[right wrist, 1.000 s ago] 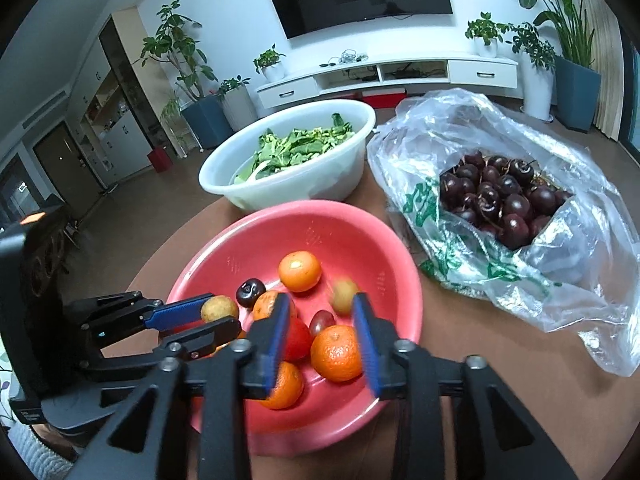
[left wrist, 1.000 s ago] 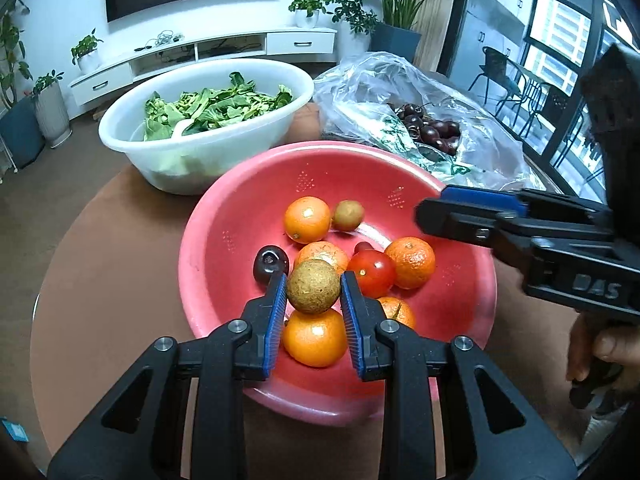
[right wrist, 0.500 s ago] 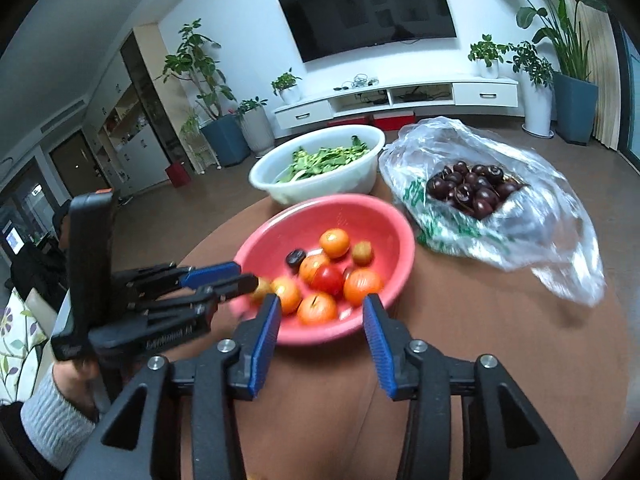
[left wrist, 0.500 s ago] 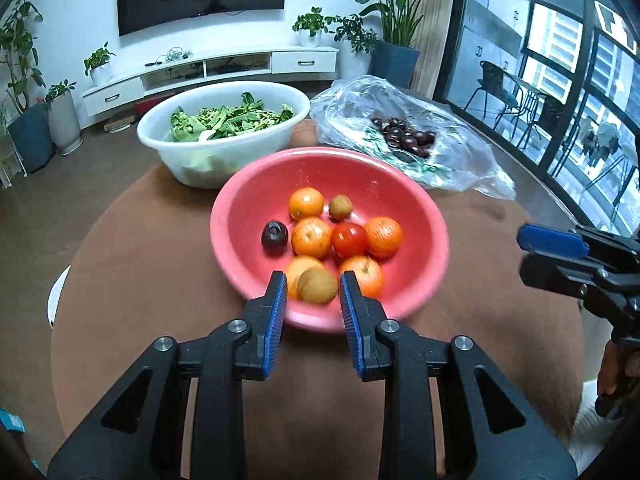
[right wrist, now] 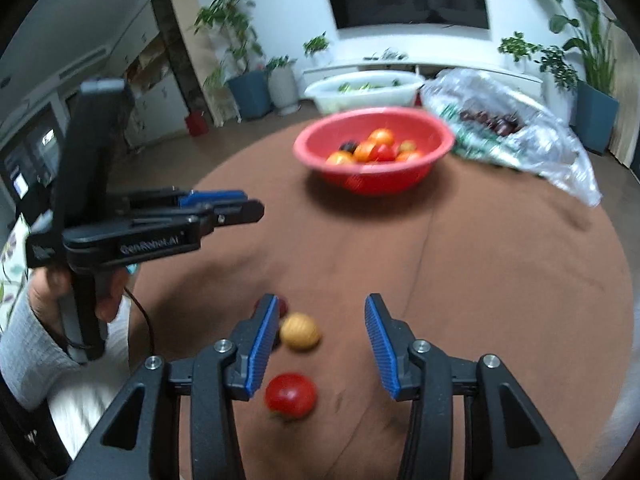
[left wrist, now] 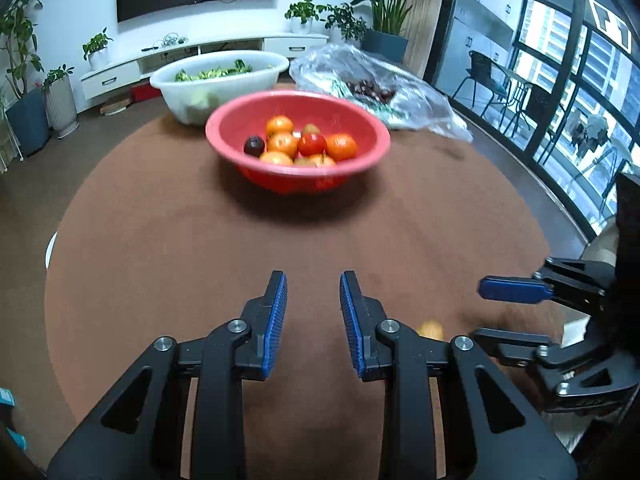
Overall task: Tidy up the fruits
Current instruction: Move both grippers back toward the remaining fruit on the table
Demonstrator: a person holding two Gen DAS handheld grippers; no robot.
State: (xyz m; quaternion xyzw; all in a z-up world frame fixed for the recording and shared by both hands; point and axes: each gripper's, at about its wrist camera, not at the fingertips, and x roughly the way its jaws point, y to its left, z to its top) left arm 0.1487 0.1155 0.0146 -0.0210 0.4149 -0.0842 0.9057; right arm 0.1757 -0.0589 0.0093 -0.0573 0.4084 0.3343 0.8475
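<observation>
A red bowl [left wrist: 298, 178] [right wrist: 384, 184] of oranges, a tomato and a dark cherry stands at the far middle of the round brown table [left wrist: 200, 264]. My left gripper [left wrist: 313, 312] is open and empty over the near table. My right gripper [right wrist: 321, 346] is open and empty over the near edge. Below it lie a tan round fruit [right wrist: 300, 331], a red tomato [right wrist: 291, 395] and a dark cherry [right wrist: 282, 305] partly hidden by the left finger. The tan fruit also shows in the left wrist view [left wrist: 431, 329]. Each gripper appears in the other's view [left wrist: 512, 312] [right wrist: 224, 206].
A white basin of greens [left wrist: 220, 76] [right wrist: 364, 90] stands behind the red bowl. A clear plastic bag of cherries [left wrist: 376, 88] [right wrist: 508, 132] lies at the far right. The table edge curves close on both sides.
Both grippers have pulled back from the red bowl toward the near table edge. The tan fruit that was between my left fingers now lies on the table; the left gripper is empty.
</observation>
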